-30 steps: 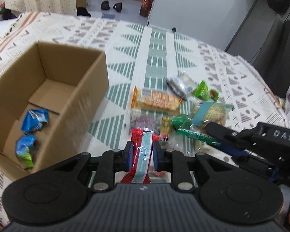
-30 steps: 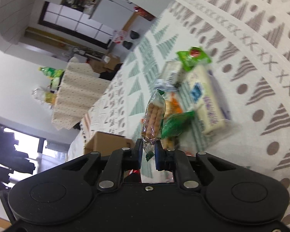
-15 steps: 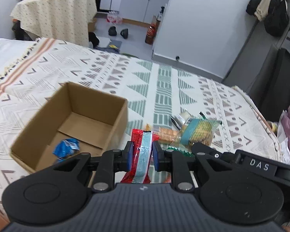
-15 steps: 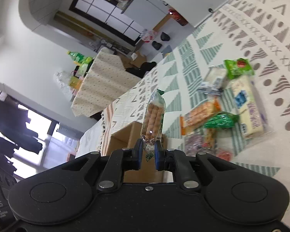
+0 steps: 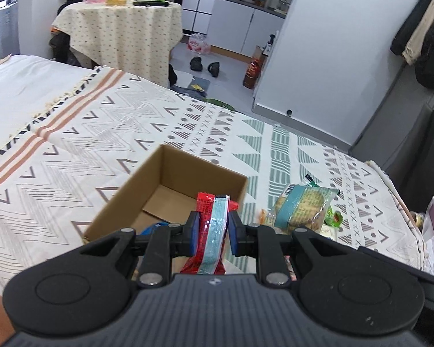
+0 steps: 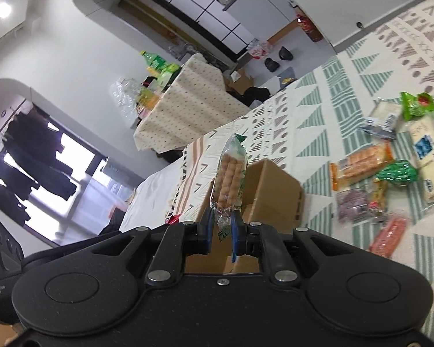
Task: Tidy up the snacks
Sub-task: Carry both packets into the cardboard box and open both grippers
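Your left tongs (image 5: 212, 232) are clenched on the red and blue snack packet (image 5: 210, 231), gripping it across its middle so its long axis runs straight out along the fingers, top end pointing forward over the cardboard box (image 5: 147, 186). The box's open mouth lies directly ahead of and below those tongs, with the packet's far end already above the near part of the opening; a blue wrapper (image 5: 153, 228) shows inside, just behind the left finger. Your right tongs (image 6: 219, 232) are clamped on the tail of the clear biscuit stick pack (image 6: 230, 173), which stands up and away from the fingers, long axis lengthwise, free end pointing toward the box's far side. From that view the box (image 6: 270, 185) sits ahead and slightly right of the tongs, seen from its outside wall, so the left tongs look the nearer to the opening. The remaining snacks lie on the bed cover (image 6: 312, 121) to the right of the box, well apart from both tongs.
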`<state>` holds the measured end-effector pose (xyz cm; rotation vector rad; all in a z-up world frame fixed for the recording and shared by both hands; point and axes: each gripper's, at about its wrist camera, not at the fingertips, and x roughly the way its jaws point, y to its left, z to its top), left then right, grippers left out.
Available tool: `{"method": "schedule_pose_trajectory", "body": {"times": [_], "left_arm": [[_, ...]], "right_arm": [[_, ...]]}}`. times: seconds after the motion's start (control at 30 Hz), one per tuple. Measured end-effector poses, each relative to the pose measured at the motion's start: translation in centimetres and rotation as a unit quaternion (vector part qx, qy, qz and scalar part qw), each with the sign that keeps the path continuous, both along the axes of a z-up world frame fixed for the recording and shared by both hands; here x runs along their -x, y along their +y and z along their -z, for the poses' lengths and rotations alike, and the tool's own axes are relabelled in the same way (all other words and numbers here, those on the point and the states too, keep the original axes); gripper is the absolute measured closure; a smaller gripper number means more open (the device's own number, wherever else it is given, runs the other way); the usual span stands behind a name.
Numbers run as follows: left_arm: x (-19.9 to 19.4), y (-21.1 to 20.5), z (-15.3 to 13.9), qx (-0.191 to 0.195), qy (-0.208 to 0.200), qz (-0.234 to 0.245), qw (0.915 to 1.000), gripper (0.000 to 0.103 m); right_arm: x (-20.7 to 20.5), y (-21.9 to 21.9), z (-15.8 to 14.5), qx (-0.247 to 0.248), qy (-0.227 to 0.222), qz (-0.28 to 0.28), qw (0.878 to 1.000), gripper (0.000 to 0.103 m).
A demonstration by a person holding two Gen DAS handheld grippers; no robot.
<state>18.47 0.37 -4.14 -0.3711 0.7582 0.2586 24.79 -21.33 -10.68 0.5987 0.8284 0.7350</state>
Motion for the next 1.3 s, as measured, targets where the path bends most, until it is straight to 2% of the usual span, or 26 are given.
{"method": "schedule_pose_trajectory", "body": {"times": [0.43, 0.7, 0.77, 0.83, 0.93, 1.13, 1.3], "left_arm": [[1.1, 5.0, 0.9, 0.032, -0.006, -0.033, 0.9989, 0.083], [-0.2, 6.9, 2.7, 0.043, 0.003, -0.053, 0.9976, 0.079], [-0.6, 7.1, 3.1, 0.046, 0.014, -0.050, 0.9976, 0.073], [-0.8, 7.3, 3.5, 0.047, 0.025, -0.049, 0.9974, 0.059], [-0.7, 7.6, 3.8, 0.044, 0.033, -0.057, 0.9969, 0.050], [-0.8, 7.7, 4.2, 0.040, 0.049, -0.061, 0.9962, 0.037], [-0.7, 7.3, 3.9, 0.027, 0.059, -0.057, 0.9963, 0.025]], "right_arm": [[1.5, 4.3, 0.0, 0.044, -0.012, -0.035, 0.998, 0.090], [1.4, 5.6, 1.1, 0.067, -0.005, -0.046, 0.997, 0.090], [1.1, 5.9, 1.5, 0.071, -0.001, -0.048, 0.996, 0.090], [0.9, 6.2, 1.8, 0.074, 0.003, -0.053, 0.996, 0.090], [0.9, 6.8, 2.3, 0.080, 0.007, -0.068, 0.994, 0.090], [1.2, 7.3, 2.2, 0.089, 0.003, -0.075, 0.993, 0.073], [1.2, 6.2, 1.3, 0.087, 0.002, -0.058, 0.995, 0.059]]}}
